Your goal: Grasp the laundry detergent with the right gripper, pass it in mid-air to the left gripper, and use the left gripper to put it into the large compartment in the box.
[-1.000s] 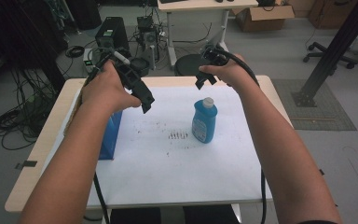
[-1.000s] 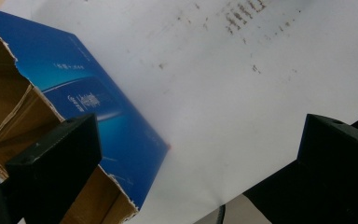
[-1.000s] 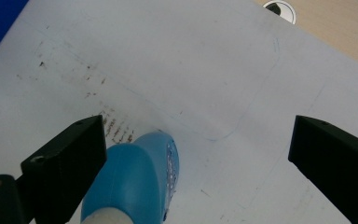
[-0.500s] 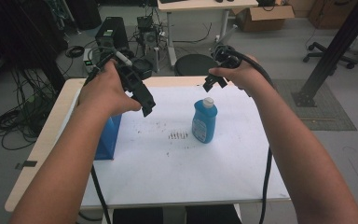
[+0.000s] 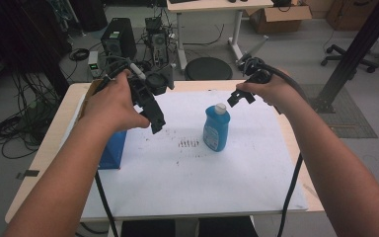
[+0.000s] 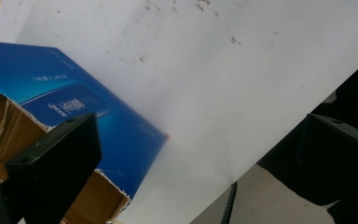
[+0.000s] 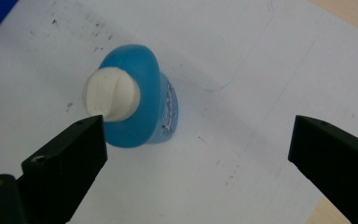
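Table [image 5: 256, 182] w/ box [image 5: 113, 150] at left, bottle [image 5: 216, 129] upright mid. My R gripper [image 5: 238, 98], jaws spread, hangs just far-right above its cap [image 7: 111, 94]; it's nearer. L gripper [image 5: 157, 123] also spread, empty, over box.

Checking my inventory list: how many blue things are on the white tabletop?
2. A blue bottle with a white cap stands upright near the middle, below the right gripper. A blue box, torn open, sits at the left edge, partly hidden by the left hand.
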